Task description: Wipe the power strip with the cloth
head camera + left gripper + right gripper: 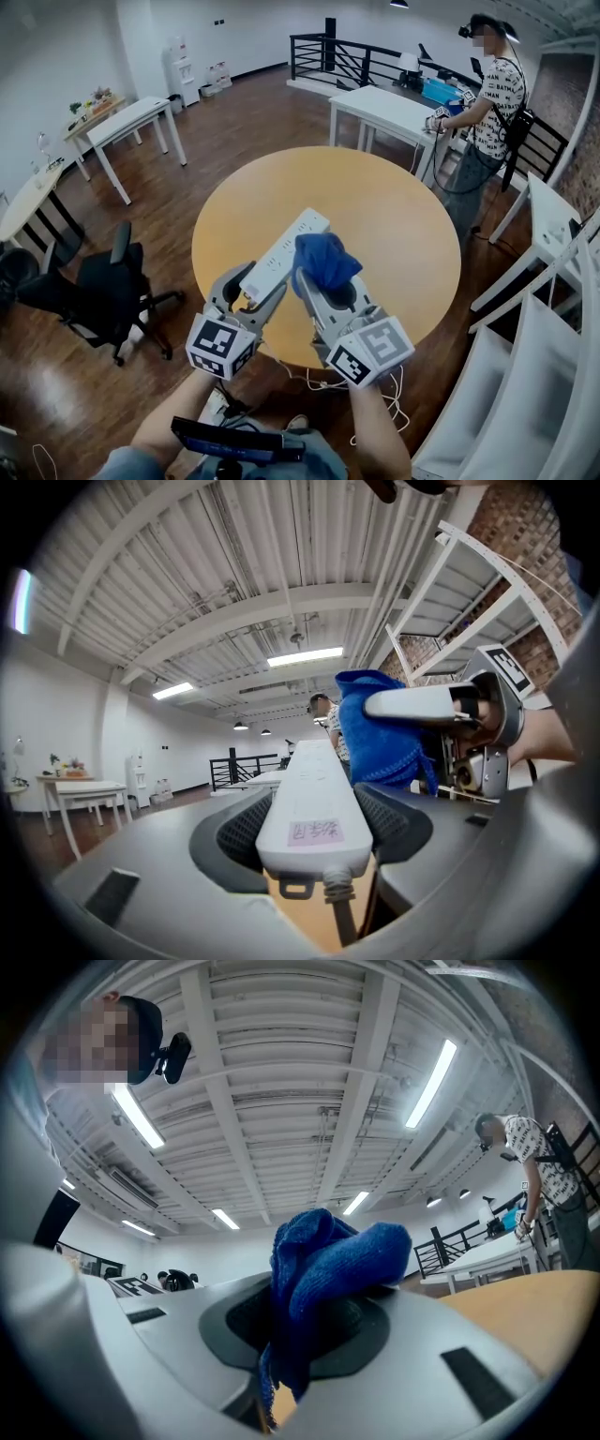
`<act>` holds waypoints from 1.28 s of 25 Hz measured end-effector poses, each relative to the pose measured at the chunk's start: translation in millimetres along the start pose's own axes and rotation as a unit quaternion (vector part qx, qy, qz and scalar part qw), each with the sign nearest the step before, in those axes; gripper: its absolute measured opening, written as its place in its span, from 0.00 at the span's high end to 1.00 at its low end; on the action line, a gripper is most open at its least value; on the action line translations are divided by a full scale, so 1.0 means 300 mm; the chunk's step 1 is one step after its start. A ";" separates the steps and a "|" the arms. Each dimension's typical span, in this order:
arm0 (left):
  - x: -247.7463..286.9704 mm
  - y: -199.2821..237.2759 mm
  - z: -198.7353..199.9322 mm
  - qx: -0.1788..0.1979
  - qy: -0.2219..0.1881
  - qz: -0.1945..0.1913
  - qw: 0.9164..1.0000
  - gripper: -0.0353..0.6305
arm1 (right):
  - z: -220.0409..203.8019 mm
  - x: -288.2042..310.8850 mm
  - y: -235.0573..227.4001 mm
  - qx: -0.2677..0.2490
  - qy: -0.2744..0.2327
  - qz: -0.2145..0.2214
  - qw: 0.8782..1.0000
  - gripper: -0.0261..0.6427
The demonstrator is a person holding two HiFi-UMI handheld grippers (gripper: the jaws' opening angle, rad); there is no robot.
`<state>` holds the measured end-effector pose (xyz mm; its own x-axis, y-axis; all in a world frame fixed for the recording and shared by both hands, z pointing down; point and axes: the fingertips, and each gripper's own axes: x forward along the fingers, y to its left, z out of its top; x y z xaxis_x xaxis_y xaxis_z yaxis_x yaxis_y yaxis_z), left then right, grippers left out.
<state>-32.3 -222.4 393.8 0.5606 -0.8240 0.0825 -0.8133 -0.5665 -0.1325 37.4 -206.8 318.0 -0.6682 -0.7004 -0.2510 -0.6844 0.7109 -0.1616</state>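
The white power strip (281,251) is held in the air over the near edge of the round wooden table (403,220). Its long axis runs from near left to far right, and its cord end points back toward the person. The left gripper (251,292) grasps that near end, its pads pressed on the strip's two long sides. Just to its right, the right gripper (325,292) is clenched on a bunched blue cloth (326,261), which rises above the jaws and lies against the strip's right edge about midway along. Both forearms reach forward side by side, with the marker cubes facing up.
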 end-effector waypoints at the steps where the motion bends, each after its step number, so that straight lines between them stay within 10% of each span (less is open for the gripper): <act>1: 0.002 0.006 -0.034 -0.002 0.005 -0.001 1.000 0.52 | -0.007 -0.005 -0.005 0.002 0.000 -0.003 1.000 0.86; 17: -0.003 -0.018 -0.658 -0.045 0.200 -0.005 0.979 0.52 | -0.231 -0.159 -0.128 0.062 0.043 -0.081 0.994 0.86; 32: 0.003 0.001 -0.837 -0.068 0.246 0.005 0.967 0.52 | -0.336 -0.162 -0.109 0.084 0.076 -0.085 0.990 0.86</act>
<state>-71.2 -225.1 641.8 0.4369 -0.7141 0.5470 -0.8503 -0.5263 -0.0079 63.0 -202.4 431.7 -0.5921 -0.8035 -0.0618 -0.7417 0.5733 -0.3482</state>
